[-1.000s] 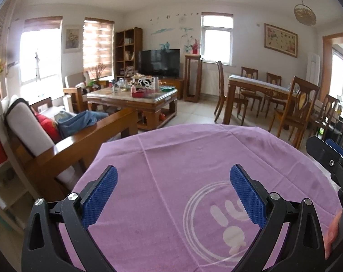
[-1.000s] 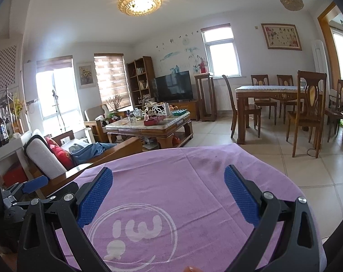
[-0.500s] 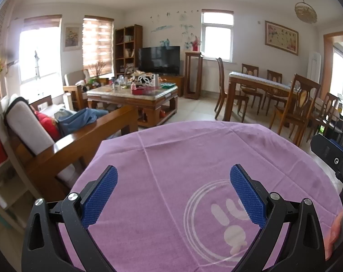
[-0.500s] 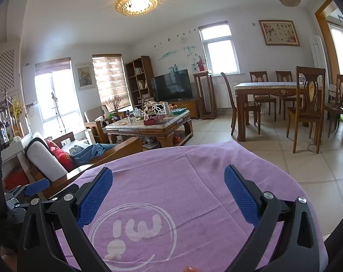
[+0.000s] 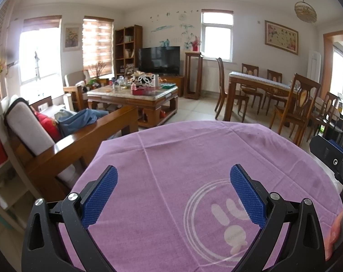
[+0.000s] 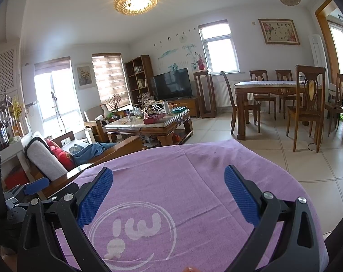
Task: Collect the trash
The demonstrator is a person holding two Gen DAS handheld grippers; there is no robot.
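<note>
Both wide, empty: left claw [image 5: 173,195], right claw [image 6: 169,195] over purple cloth [image 5: 194,158]. No trash on it; likeliest clutter far, coffee table [image 6: 148,125], neither claw nearer.

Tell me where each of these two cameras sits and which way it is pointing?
Left wrist: sits on the left gripper, looking forward over the purple cloth toward the coffee table; its open blue fingers show.
Right wrist: sits on the right gripper, facing the same way, tilted higher to the ceiling lamp; the left gripper peeks in at its left edge.
Shared: cloth, white logo, television, dining table.
</note>
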